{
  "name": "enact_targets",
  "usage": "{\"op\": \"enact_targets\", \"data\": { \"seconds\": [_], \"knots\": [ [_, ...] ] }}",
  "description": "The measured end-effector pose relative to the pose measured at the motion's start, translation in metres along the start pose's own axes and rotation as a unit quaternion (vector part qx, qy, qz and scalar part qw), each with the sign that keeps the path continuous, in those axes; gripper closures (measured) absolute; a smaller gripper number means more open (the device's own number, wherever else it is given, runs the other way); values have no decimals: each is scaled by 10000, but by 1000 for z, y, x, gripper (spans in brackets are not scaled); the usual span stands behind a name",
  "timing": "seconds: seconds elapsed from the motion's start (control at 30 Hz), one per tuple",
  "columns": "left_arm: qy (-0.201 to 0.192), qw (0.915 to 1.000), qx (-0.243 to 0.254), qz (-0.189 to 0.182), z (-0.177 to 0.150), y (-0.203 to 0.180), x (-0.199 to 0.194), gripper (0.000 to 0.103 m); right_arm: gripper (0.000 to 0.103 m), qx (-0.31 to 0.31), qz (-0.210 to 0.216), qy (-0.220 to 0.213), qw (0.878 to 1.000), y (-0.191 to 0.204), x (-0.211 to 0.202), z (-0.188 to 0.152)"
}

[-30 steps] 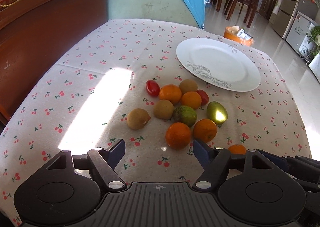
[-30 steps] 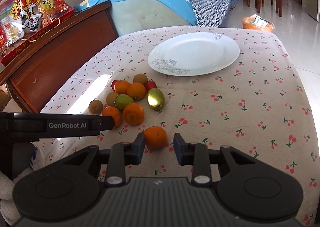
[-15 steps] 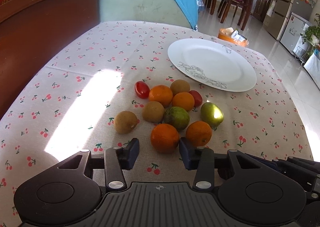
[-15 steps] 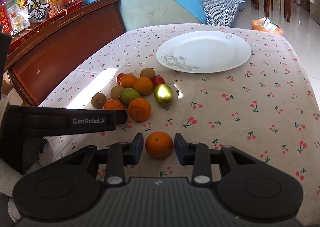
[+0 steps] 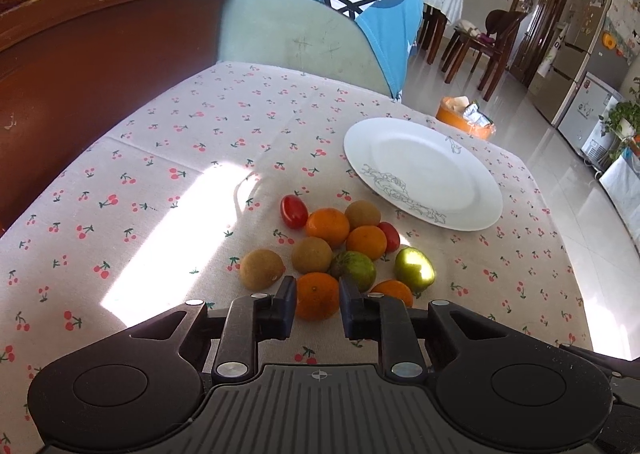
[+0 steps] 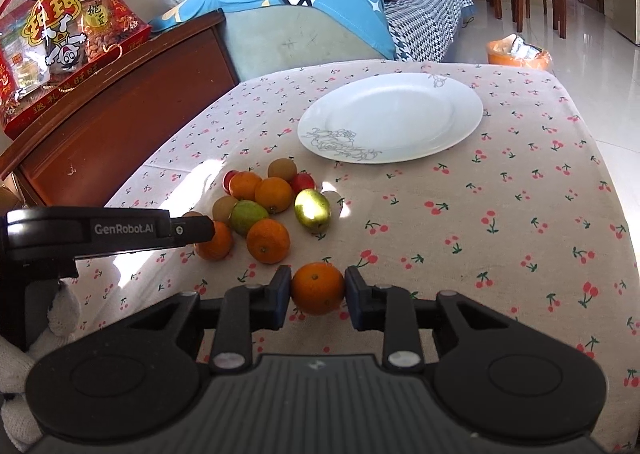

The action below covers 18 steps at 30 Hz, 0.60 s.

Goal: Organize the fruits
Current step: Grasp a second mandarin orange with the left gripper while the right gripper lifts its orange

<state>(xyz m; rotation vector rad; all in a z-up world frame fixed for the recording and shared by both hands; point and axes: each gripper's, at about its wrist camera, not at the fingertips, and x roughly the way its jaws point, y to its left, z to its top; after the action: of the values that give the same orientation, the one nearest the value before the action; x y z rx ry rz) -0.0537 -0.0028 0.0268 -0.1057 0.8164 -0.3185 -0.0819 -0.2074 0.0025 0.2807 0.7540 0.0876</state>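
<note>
A pile of fruit lies on the cherry-print tablecloth: several oranges, brown kiwis, red tomatoes, a green mango (image 5: 414, 269) and a green-red fruit (image 5: 354, 269). My left gripper (image 5: 317, 304) is shut on an orange (image 5: 317, 295) at the pile's near edge. My right gripper (image 6: 317, 294) is shut on another orange (image 6: 317, 287), apart from the pile. An empty white plate (image 5: 424, 170) lies beyond the fruit; it also shows in the right wrist view (image 6: 390, 116).
A dark wooden cabinet (image 5: 80, 54) borders the table's left side, with a red snack bag (image 6: 60, 50) on it. A sofa with a blue cover (image 6: 304, 14) stands behind the table. The left gripper's body (image 6: 100, 230) shows in the right wrist view.
Both grippers moved forward and closed. The left jaws narrowed from wide open onto an orange at the pile. The right jaws closed onto the lone orange.
</note>
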Motion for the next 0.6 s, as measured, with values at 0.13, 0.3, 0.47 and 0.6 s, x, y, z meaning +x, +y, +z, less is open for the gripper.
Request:
{"op": "enact_targets", "data": {
  "seconds": [0.13,0.3,0.47,0.6],
  "knots": [
    [-149,9999,83,-20,5,-3,-4,83,74,43,7,-127,9999,-3,-3,9],
    [41,9998,49,168,-2,5,0,83,74,123,-38,-113,9999,-7,-2,9],
    [228,9997,-31,49,-7,14,1,80,74,254,-26,-42,9997,-9,2,6],
    [278,9996,65,-22,-8,9,6,72,74,284,-23,-6,9996,-10,3,4]
  ]
}}
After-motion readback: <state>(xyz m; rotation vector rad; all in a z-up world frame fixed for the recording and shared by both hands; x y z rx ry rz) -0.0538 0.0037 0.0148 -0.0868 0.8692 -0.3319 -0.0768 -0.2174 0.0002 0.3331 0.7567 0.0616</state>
